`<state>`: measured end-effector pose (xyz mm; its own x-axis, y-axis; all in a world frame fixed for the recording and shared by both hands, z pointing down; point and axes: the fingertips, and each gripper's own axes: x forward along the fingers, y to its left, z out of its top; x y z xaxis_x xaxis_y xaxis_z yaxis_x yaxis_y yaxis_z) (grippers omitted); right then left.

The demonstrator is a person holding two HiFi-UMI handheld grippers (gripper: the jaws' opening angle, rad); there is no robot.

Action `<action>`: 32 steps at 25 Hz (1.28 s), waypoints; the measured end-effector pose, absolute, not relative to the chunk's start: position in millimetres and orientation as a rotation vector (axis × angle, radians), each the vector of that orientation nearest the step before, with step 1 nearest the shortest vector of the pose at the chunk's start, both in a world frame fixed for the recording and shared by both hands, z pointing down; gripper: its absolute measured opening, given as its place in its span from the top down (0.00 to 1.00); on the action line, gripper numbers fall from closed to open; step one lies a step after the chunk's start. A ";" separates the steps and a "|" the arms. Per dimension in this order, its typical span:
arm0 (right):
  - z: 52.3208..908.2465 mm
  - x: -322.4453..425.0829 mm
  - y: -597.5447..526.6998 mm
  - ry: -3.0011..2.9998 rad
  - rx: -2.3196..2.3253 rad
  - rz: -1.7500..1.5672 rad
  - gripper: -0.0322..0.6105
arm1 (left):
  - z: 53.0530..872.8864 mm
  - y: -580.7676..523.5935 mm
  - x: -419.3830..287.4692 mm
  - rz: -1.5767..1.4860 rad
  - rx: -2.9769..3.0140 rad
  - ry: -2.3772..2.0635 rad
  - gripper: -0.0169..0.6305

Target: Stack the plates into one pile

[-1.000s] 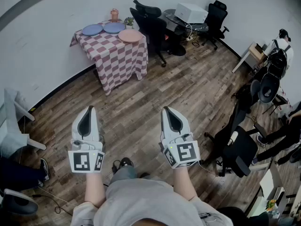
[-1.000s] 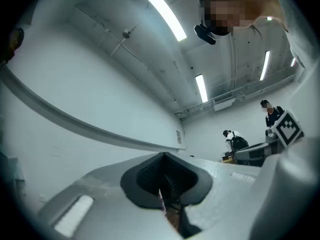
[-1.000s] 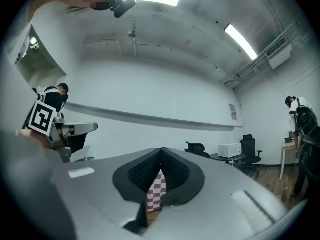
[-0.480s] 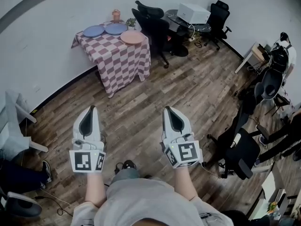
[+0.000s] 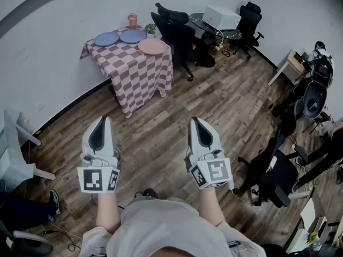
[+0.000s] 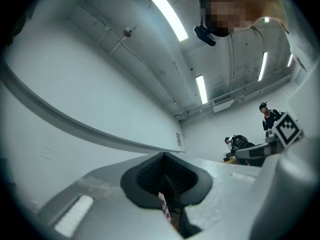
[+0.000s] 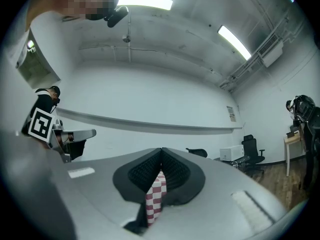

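Three plates lie flat and face up on the checkered table in the upper left of the head view: a blue plate, a second blue plate just right of it, and a pink plate nearest the table's right corner. None of them is stacked yet. Being round, they have no long axis of their own, but the row they form runs left to right and dips slightly toward the pink one. The table is well apart across the wooden floor, so the step in hand looks like the approach. Next, the person needs to get closer and part the jaws to take a plate by its rim. The left gripper and right gripper are both clenched on nothing and aim toward the table.
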<state>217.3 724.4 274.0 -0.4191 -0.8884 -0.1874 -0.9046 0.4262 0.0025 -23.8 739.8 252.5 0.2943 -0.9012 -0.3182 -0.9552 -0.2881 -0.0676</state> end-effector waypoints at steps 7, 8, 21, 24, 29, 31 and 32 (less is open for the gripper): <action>287.6 200.7 699.8 2.544 -1.606 0.130 0.96 | 264.5 705.0 -34.8 0.325 -2.365 1.700 0.98; 290.0 201.2 695.7 2.550 -1.614 0.125 0.96 | 266.1 700.3 -33.8 0.323 -2.372 1.697 0.98; 283.1 213.6 570.7 2.560 -1.588 0.161 0.96 | 259.5 585.5 -24.2 0.330 -2.333 1.715 0.98; 271.3 222.6 535.8 2.557 -1.572 0.188 0.96 | 249.8 555.6 -17.4 0.345 -2.307 1.720 0.98; 258.6 233.4 484.0 2.553 -1.534 0.213 0.96 | 242.4 511.5 -10.4 0.349 -2.272 1.744 0.98; 256.8 237.3 465.4 2.556 -1.522 0.216 0.96 | 240.2 494.5 -7.2 0.353 -2.260 1.755 0.98; 257.0 239.5 457.2 2.558 -1.516 0.214 0.96 | 239.6 486.7 -4.4 0.354 -2.258 1.758 0.98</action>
